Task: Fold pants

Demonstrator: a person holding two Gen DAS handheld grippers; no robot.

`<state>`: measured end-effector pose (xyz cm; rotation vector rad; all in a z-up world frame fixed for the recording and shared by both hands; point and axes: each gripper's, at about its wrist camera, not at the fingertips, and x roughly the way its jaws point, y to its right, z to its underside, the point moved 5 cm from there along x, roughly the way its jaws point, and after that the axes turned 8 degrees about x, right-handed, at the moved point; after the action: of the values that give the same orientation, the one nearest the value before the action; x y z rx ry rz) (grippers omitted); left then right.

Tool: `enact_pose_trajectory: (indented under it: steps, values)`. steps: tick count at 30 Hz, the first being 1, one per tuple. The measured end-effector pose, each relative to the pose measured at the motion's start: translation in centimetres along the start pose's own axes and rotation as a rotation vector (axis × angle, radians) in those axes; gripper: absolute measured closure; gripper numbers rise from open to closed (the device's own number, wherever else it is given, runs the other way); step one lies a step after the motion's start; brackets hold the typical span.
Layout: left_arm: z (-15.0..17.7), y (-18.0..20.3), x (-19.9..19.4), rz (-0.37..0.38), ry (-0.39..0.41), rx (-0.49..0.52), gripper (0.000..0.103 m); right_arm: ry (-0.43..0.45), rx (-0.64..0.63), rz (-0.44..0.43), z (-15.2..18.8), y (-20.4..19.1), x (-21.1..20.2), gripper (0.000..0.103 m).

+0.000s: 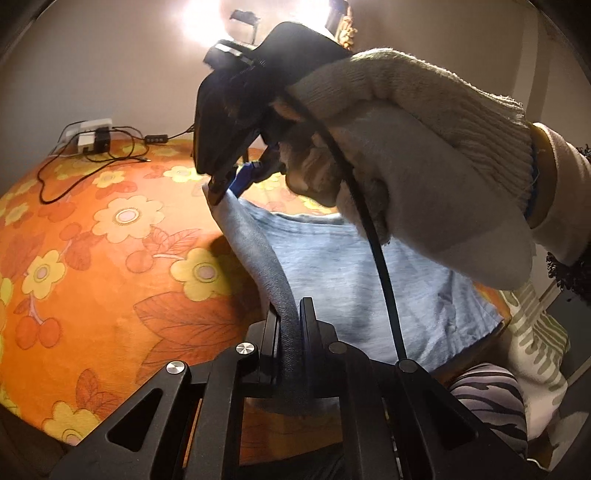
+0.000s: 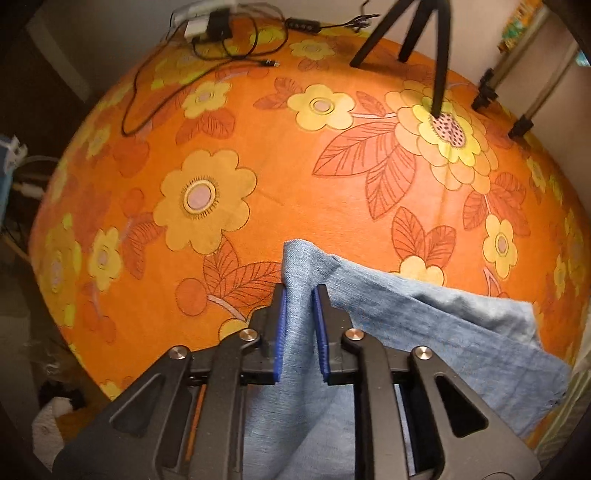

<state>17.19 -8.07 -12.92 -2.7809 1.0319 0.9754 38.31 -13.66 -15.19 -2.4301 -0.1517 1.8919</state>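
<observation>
Light blue denim pants [image 1: 369, 273] lie on the orange flowered cloth, with one edge lifted into a taut ridge. My left gripper [image 1: 290, 314] is shut on the near end of that ridge. The far end hangs from my right gripper [image 1: 225, 188], held by a gloved hand [image 1: 424, 147] above the pants. In the right wrist view the right gripper [image 2: 299, 295] points steeply down. Its blue pads [image 2: 281, 332] pinch a fold of the pants [image 2: 443, 332], and the rest of the cloth drapes off to the right.
The orange flowered tablecloth [image 2: 295, 184] covers a wide table. A power strip with cables [image 2: 210, 26] lies at the far edge. Black tripod legs [image 2: 439, 55] stand at the far right. A striped cushion [image 1: 487, 398] lies beside the table's near right edge.
</observation>
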Motion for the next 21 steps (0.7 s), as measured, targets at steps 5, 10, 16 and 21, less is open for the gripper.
enact_pose_trajectory:
  steps: [5, 10, 16, 21]
  values:
    - [-0.6, 1.4, -0.3, 0.022, 0.014, 0.023, 0.096, 0.048, 0.041, -0.066, 0.1, 2.0, -2.6, 0.093]
    - [-1.6, 3.2, -0.3, 0.057, 0.027, 0.046, 0.096, 0.096, 0.094, -0.125, 0.6, 4.5, -5.1, 0.094]
    - [-2.6, 6.3, 0.3, 0.113, 0.034, 0.079, 0.096, 0.147, 0.156, -0.165, 1.8, 8.9, -8.0, 0.095]
    - [-3.0, 9.0, 1.3, 0.147, 0.023, 0.122, 0.096, 0.182, 0.194, -0.162, 2.9, 12.4, -9.5, 0.096]
